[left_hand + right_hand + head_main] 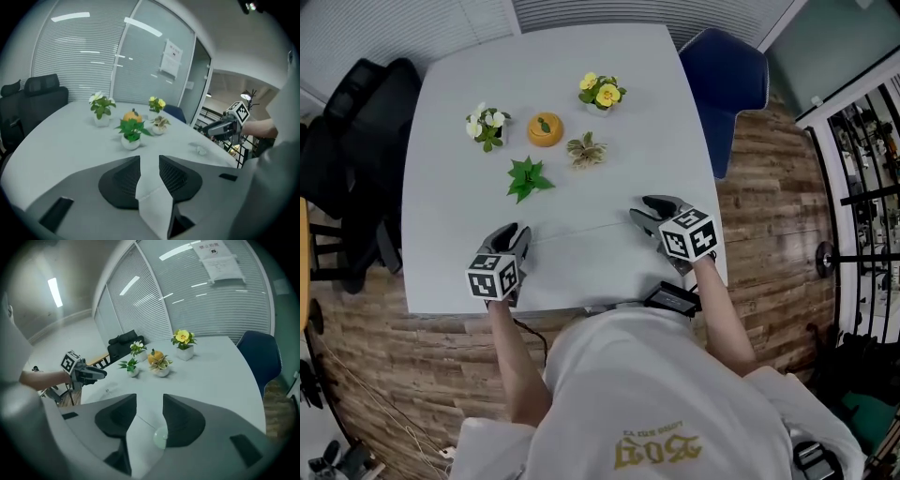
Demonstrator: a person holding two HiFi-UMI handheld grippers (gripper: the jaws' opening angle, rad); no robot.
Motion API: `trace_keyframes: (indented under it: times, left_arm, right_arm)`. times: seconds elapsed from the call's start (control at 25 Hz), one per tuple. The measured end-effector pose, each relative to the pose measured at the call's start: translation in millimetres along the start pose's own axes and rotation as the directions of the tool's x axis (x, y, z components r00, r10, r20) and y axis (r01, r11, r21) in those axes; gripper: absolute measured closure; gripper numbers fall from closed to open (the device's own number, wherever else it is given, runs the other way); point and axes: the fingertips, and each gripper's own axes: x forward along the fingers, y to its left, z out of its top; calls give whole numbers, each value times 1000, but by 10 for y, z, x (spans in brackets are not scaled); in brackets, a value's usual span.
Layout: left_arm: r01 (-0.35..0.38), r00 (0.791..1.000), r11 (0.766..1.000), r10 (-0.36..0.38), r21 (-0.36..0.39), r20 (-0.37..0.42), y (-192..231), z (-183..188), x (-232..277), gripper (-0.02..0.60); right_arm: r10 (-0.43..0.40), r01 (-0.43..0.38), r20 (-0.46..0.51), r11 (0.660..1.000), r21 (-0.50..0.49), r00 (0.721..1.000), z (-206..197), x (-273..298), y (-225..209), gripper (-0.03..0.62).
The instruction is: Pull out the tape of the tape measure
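A thin white tape [581, 231] lies drawn out across the white table [450, 169] between my two grippers. Its small round pale case [160, 437] rests on the table between the jaws of my right gripper [150, 397], against the right jaw and apart from the left one. That case [201, 150] also shows under the right gripper [213, 130] in the left gripper view. The tape's end tab [108, 391] lies on the table just ahead of my left gripper [101, 374]. My left gripper [149, 159] stands open with only bare table between its jaws.
Small potted plants [525, 178] [601, 92] [487, 124] and an orange pumpkin-shaped pot [545, 128] stand at the table's middle and far side. A blue chair [727, 80] is at the right, a black chair [356, 150] at the left. The near table edge [562, 307] is just behind both grippers.
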Motion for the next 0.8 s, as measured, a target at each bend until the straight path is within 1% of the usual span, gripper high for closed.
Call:
trace_keyframes:
  times: [0.08, 0.16, 0.24, 0.32, 0.44, 0.56, 0.68, 0.8]
  left_arm:
    - [29, 996, 1000, -28, -2, 83, -199, 222, -24, 480]
    - [54, 987, 999, -54, 2, 153, -375, 409, -68, 514]
    - [69, 976, 998, -69, 10, 205, -500, 560, -126, 538]
    - [75, 965, 997, -75, 9, 251, -578, 700, -210, 549]
    - [73, 945, 997, -69, -1, 320, -647, 892, -343, 563]
    - [49, 929, 999, -49, 11, 367, -680, 1024, -477, 572]
    - [28, 914, 999, -45, 46, 404, -715, 1109, -594, 575]
    - [8, 908, 998, -35, 66, 418, -715, 1105, -651, 577]
  right_arm:
    - [-14, 14, 47, 1000, 11, 999, 93, -54, 59, 429]
    - [-29, 28, 91, 1000, 12, 995, 180, -106, 119, 458]
    - [-45, 45, 128, 999, 4, 991, 250, -166, 181, 487]
    - [-62, 62, 164, 998, 8, 984, 314, -236, 229, 531]
    - [-76, 71, 221, 997, 29, 972, 417, -347, 296, 551]
    - [-74, 75, 275, 997, 5, 959, 541, -458, 412, 566]
    - [-67, 81, 315, 996, -29, 947, 644, -556, 523, 577]
    - [-75, 94, 322, 995, -45, 944, 660, -588, 558, 577]
